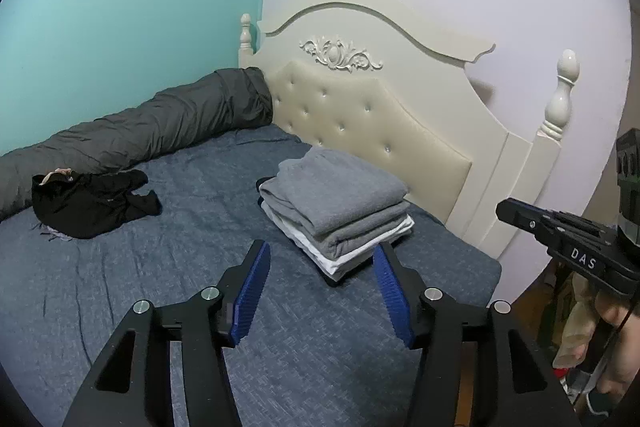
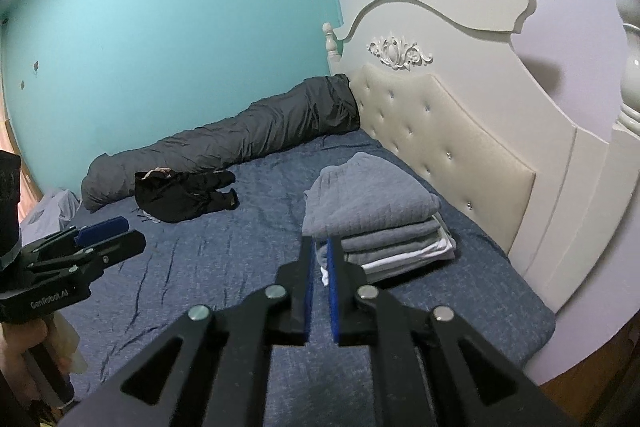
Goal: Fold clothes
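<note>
While both grippers hang above the near part of the blue quilted bed [image 1: 180, 267], neither holds any cloth. The left gripper [image 1: 320, 259] stands released, its blue-padded jaws well apart with nothing between them. The right gripper [image 2: 319, 259] is nearly clenched — only a narrow slit shows between its pads, empty. A folded stack of grey and white clothes [image 1: 336, 215] rests near the bed's headboard edge, beside the cream tufted headboard [image 1: 372, 115]. A crumpled black garment [image 1: 92, 203] lies toward the far side — just beside a rolled dark grey duvet [image 1: 152, 127] along the teal wall.
</note>
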{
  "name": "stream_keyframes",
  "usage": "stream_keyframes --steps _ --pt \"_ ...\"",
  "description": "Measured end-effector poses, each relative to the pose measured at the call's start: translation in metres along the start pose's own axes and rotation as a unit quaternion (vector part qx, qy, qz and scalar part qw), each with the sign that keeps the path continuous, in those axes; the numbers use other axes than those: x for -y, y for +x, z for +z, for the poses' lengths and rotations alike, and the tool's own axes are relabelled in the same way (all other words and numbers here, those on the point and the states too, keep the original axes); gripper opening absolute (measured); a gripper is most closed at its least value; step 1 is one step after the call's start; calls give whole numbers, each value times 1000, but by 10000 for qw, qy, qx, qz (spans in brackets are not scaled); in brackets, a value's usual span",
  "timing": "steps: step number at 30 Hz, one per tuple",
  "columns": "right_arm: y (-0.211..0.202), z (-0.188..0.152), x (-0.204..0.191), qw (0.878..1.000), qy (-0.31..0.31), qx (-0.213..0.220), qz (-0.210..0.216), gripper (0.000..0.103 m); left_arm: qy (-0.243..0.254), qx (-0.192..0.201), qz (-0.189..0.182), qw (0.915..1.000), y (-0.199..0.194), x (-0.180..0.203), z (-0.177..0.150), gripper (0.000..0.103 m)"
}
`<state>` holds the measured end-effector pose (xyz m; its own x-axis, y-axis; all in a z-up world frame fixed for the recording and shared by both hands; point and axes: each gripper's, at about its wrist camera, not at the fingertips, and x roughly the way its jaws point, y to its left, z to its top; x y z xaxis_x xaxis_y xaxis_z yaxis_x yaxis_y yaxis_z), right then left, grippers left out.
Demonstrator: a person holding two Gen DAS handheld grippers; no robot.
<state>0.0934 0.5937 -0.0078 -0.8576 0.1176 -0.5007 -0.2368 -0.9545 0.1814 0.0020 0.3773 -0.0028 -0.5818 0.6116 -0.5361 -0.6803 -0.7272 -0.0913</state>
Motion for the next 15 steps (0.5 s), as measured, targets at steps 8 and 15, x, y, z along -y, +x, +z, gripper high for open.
stream_keyframes --steps 8,15 --pt "-27 -17 -9 9999 62 78 30 18 33 100 25 9999 -24 2 -16 60" --pt "-46 -31 -15 10000 36 85 -35 32 33 159 22 9999 -43 3 -24 65"
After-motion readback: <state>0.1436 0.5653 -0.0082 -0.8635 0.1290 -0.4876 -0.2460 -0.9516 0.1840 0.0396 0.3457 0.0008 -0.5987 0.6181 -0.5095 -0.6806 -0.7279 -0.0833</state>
